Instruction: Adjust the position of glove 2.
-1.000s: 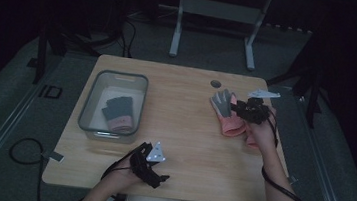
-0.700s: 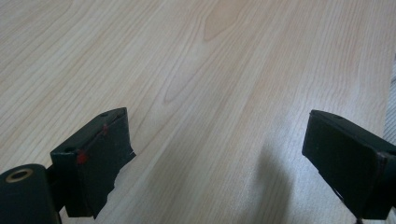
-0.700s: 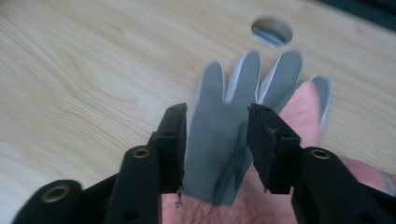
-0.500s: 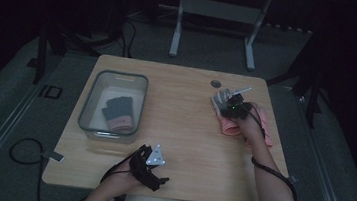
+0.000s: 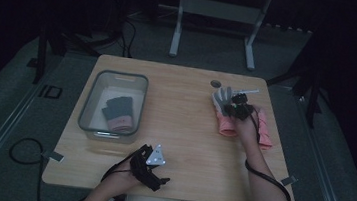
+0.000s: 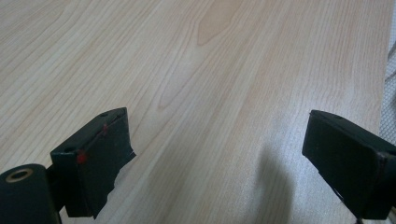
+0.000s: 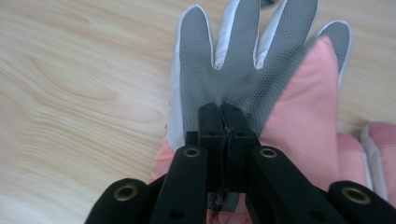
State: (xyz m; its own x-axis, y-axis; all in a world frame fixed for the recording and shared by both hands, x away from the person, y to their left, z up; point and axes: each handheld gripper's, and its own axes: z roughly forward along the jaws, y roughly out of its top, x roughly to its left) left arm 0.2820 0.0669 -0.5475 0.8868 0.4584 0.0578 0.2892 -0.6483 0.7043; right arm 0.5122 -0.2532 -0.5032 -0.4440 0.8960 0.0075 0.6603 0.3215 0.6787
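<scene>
A grey-palmed glove with white edging (image 5: 223,98) (image 7: 233,70) lies flat at the table's right, partly on a pink glove (image 5: 227,126) (image 7: 299,116). A second pink glove (image 5: 264,130) (image 7: 379,149) lies just right of them. My right gripper (image 5: 231,106) (image 7: 223,110) is down on the grey glove's palm. Its jaws have just been closing and now meet, with a pinch of grey fabric between them. My left gripper (image 5: 158,175) (image 6: 215,135) rests open near the front edge over bare wood, nothing between its fingers.
A clear plastic bin (image 5: 116,76) stands on the left of the wooden table (image 5: 179,125), holding a dark glove with a pink cuff (image 5: 117,111). A small dark round hole (image 5: 216,83) sits near the far edge. Metal stand legs rise beyond the table.
My right gripper has come down and a little left onto the grey glove, and its jaws have closed. The left hand has stayed where it was.
</scene>
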